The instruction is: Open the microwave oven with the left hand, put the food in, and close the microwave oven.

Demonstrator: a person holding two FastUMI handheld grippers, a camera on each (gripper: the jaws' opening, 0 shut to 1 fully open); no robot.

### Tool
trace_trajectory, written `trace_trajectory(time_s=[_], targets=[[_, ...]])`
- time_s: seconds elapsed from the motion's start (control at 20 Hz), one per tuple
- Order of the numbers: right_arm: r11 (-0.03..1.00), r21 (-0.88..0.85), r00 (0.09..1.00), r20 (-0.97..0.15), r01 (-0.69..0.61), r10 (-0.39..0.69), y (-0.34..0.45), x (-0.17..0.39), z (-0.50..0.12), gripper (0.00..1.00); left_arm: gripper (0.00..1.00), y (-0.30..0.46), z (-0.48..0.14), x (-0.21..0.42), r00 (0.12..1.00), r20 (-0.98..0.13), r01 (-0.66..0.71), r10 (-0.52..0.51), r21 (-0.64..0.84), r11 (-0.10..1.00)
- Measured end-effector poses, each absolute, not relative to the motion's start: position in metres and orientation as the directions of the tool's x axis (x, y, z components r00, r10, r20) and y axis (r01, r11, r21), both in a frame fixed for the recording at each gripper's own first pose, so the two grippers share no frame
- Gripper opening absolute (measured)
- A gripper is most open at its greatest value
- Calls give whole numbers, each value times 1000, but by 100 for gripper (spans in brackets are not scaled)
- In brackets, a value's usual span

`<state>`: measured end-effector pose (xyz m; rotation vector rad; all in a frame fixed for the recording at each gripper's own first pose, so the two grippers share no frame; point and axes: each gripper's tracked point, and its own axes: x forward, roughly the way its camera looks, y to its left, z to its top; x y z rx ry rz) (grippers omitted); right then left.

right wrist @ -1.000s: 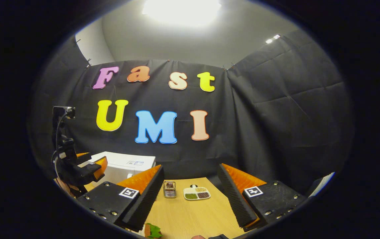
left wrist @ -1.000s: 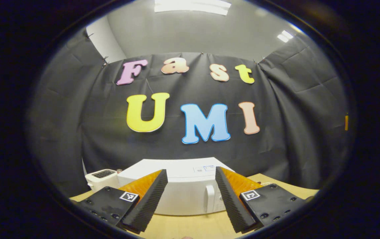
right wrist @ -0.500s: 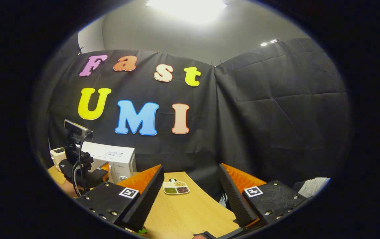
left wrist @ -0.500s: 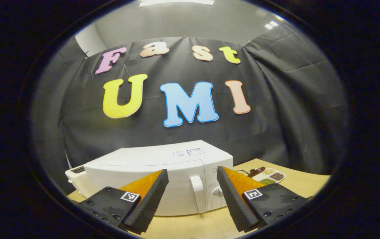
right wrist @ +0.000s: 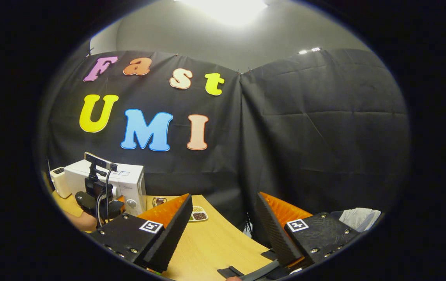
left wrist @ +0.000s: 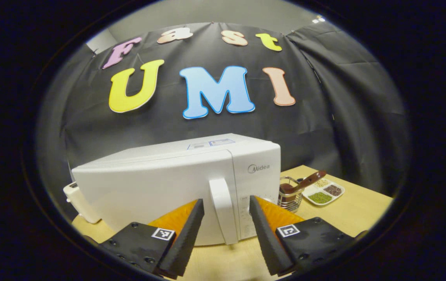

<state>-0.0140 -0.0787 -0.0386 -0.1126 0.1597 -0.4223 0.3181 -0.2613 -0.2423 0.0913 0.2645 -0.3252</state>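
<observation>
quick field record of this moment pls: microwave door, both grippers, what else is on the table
microwave: white microwave oven, door shut
handle: white upright door handle, in line with the gap of the left gripper, no contact visible
left gripper: open
right gripper: open, holding nothing, over the light wooden table
other items: white divided dish of grains, wire basket, small white appliance beside the microwave

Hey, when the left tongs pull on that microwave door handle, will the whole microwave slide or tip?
Probably not tip: the microwave oven is a wide, low box sitting flat on the wooden table. It may slide a little, since the tabletop looks smooth. The door handle looks like rigid moulded plastic, standing between the open left tongs, so it should not flex.
</observation>
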Motion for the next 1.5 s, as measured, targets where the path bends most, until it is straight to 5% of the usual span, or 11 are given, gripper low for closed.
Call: trace_trajectory(time_s=[0.05,0.1,0.45,0.7,1.0,1.5], targets=[[904,-150,898,-130,400,-419,-79,-15,-38,99,82,-260,-246,321,913,-279,324,-298,51,945],[904,-155,898,-131,399,-419,-78,-15,-39,97,70,-259,-249,325,915,-282,317,-288,61,947],[912,-167,906,-146,374,-398,-71,-20,-44,99,36,-267,-259,332,904,-311,333,-295,77,940],[918,-154,910,-150,364,-386,-73,-29,-45,99,21,-264,-257,328,895,-339,323,-289,46,945],[925,-165,919,-144,343,-367,-83,-39,-45,99,12,-264,-257,328,883,-367,320,-294,11,947],[970,-107,962,-140,219,-233,-85,-20,-49,100,12,-242,-253,267,863,-395,339,-315,-10,941]])
